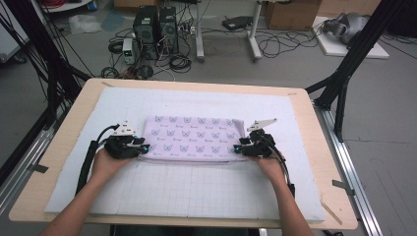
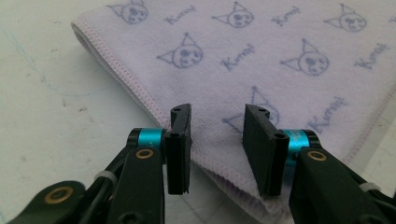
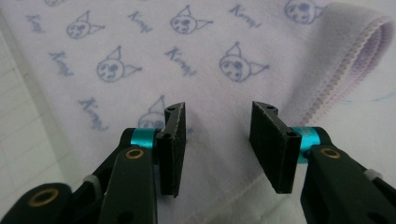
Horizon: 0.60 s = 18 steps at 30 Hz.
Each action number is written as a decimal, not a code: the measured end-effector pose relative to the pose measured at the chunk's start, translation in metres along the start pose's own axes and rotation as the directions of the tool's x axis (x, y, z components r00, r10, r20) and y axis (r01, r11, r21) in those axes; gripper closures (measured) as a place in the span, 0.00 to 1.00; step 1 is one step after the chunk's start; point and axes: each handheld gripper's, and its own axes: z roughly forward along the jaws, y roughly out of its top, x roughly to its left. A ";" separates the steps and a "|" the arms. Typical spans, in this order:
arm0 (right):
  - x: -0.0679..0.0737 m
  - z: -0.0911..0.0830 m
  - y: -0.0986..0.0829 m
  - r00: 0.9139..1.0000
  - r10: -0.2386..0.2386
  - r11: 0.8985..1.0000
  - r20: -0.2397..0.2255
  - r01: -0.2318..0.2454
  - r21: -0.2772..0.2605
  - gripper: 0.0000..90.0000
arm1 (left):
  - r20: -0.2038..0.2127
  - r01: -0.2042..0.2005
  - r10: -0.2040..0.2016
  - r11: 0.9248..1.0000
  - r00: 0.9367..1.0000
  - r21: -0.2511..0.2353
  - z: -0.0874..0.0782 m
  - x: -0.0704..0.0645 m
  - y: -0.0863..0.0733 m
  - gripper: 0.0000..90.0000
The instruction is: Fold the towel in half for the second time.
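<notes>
Near the counter's front edge, the folded towel (image 1: 193, 138) lies sideways — left gripper (image 1: 141, 146) and right gripper (image 1: 238, 146), both wide, at its ends.

Lilac towel (image 1: 194, 138) folded flat (cat-face print), mid-mat.

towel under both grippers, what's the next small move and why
Probably close both grippers on the near edge. The left gripper and right gripper are open over the near corners of the folded lilac towel, one at each end, with nothing pinched yet; a grip should come before any lift or fold.
</notes>
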 end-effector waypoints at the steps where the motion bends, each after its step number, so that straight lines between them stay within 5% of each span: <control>1: 0.001 0.000 -0.002 1.000 -0.005 1.000 -0.001 0.005 -0.005 0.60 | 0.001 -0.002 0.002 1.000 1.000 -0.002 -0.001 0.000 -0.001 0.68; 8: 0.014 -0.009 -0.016 1.000 -0.028 0.999 -0.008 0.027 -0.047 0.56 | 0.004 0.015 -0.015 1.000 1.000 0.002 -0.007 -0.002 -0.007 0.62; 18: 0.013 -0.016 -0.017 1.000 -0.006 0.997 -0.026 0.004 -0.083 0.52 | 0.017 0.028 -0.027 0.999 0.999 -0.041 -0.015 -0.006 -0.006 0.60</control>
